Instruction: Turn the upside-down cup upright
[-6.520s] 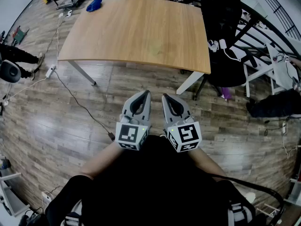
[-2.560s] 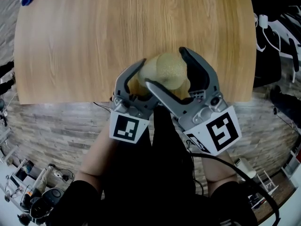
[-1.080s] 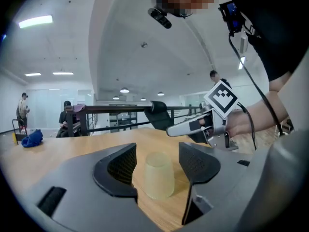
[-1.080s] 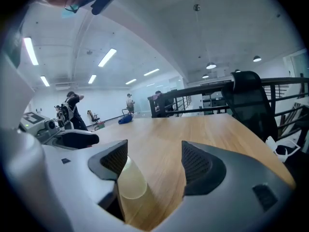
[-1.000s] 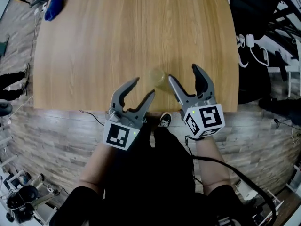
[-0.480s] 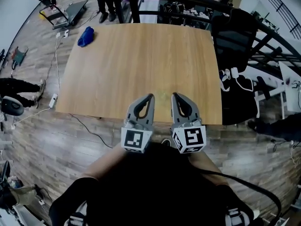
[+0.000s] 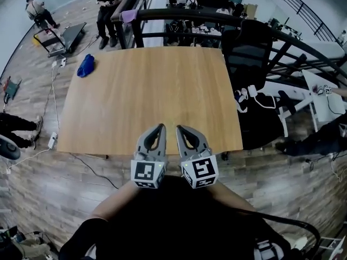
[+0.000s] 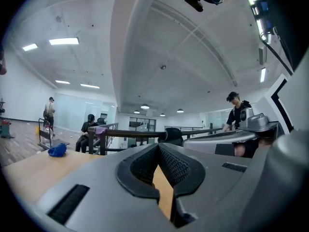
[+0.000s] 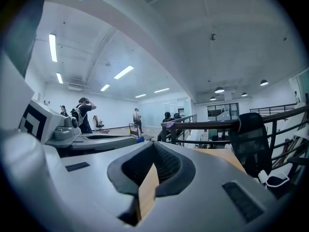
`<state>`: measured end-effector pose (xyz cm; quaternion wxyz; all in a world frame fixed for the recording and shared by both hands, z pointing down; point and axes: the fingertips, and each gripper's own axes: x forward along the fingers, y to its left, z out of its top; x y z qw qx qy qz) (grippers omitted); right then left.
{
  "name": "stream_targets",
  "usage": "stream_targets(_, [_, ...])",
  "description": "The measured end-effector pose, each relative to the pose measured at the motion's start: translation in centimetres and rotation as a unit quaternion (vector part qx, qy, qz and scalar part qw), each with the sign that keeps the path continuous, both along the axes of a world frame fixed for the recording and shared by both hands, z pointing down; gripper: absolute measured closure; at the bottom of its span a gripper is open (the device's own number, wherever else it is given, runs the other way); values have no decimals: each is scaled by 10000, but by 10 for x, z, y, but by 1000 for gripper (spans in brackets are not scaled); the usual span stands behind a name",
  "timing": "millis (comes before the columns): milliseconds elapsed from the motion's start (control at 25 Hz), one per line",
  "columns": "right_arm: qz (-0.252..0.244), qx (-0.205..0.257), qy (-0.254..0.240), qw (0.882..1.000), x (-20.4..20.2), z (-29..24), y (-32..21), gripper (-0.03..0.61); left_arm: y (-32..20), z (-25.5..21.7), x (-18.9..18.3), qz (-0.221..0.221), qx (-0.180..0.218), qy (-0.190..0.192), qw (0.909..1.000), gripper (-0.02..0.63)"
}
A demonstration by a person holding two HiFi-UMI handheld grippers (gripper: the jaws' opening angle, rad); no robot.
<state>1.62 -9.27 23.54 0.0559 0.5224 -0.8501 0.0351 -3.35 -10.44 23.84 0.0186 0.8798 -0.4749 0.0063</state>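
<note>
Both grippers hang side by side in front of my body, over the near edge of the wooden table (image 7: 146, 91). In the head view my left gripper (image 7: 161, 127) and my right gripper (image 7: 179, 128) each have their jaws pressed together with nothing in them. The left gripper view shows the left gripper (image 8: 157, 147) shut, pointing level across the room. My right gripper (image 9: 153, 146) is likewise shut and empty in the right gripper view, with the left gripper's marker cube (image 9: 36, 122) beside it. I cannot make out the cup in any view.
A blue cloth (image 7: 85, 66) lies at the table's far left corner. A black office chair (image 7: 246, 42) stands at the far right, before a dark railing (image 7: 179, 15). Cables (image 7: 81, 158) run over the wood floor at left. People stand far behind.
A second ago both grippers stood open beside the small cup on the table. They have since shut empty, risen and drawn back, and the table looks farther away.
</note>
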Motion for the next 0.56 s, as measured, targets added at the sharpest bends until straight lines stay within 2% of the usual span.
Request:
stream_targets(320, [181,112,47,9998,11,-5,-5,566,-10,1,5,39,31,70,10000,604])
stream_targets(560, [218,100,52,9997,14,-6,-7,566,-12,0,9,105,92,-22,9999,604])
